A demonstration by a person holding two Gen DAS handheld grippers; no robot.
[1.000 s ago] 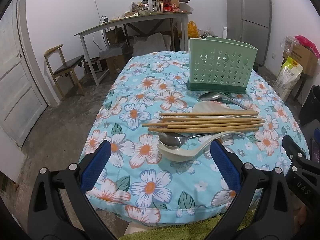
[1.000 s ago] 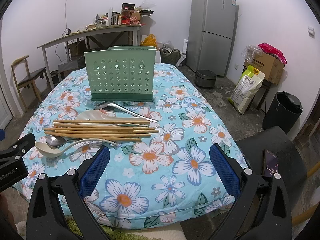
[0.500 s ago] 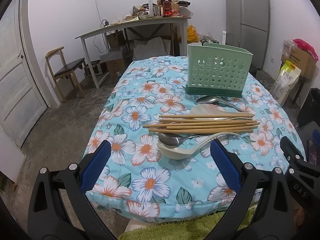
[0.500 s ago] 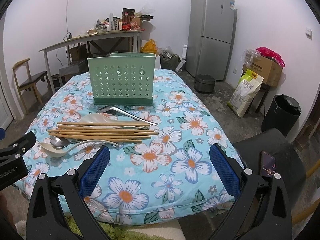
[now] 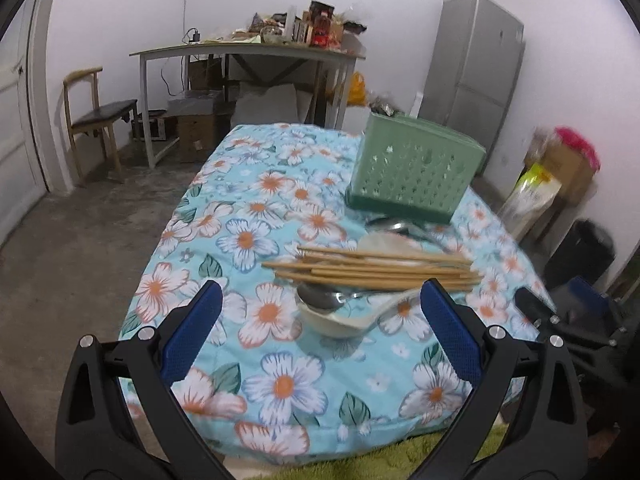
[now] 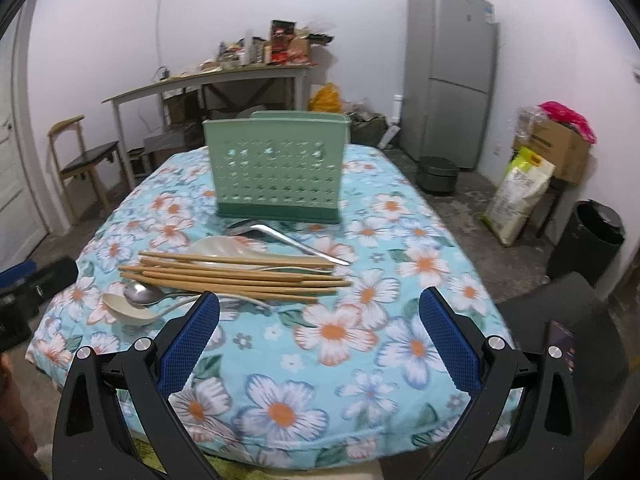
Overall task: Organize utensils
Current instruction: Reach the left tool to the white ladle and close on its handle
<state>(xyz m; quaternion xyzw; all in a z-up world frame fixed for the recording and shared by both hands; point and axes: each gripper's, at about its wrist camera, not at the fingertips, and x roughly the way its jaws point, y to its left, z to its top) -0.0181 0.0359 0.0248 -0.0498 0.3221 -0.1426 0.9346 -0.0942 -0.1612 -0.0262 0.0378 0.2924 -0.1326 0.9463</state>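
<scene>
No utensil is sorted yet: chopsticks and spoons lie on the desk before the green holder, and both the left gripper and the right gripper hover with fingers apart, holding nothing.

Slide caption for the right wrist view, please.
Open right gripper faces chopsticks and spoons piled before an upright green utensil holder on a floral tablecloth.

Left gripper: black frame, blue-padded fingers, set wide apart across the lower part of its own view, nothing held between them. Right gripper: same build, likewise spread wide and empty, filling the lower frame. The left gripper is also seen, blurred, at the left edge of the right view, apparently as a dark body only.
</scene>
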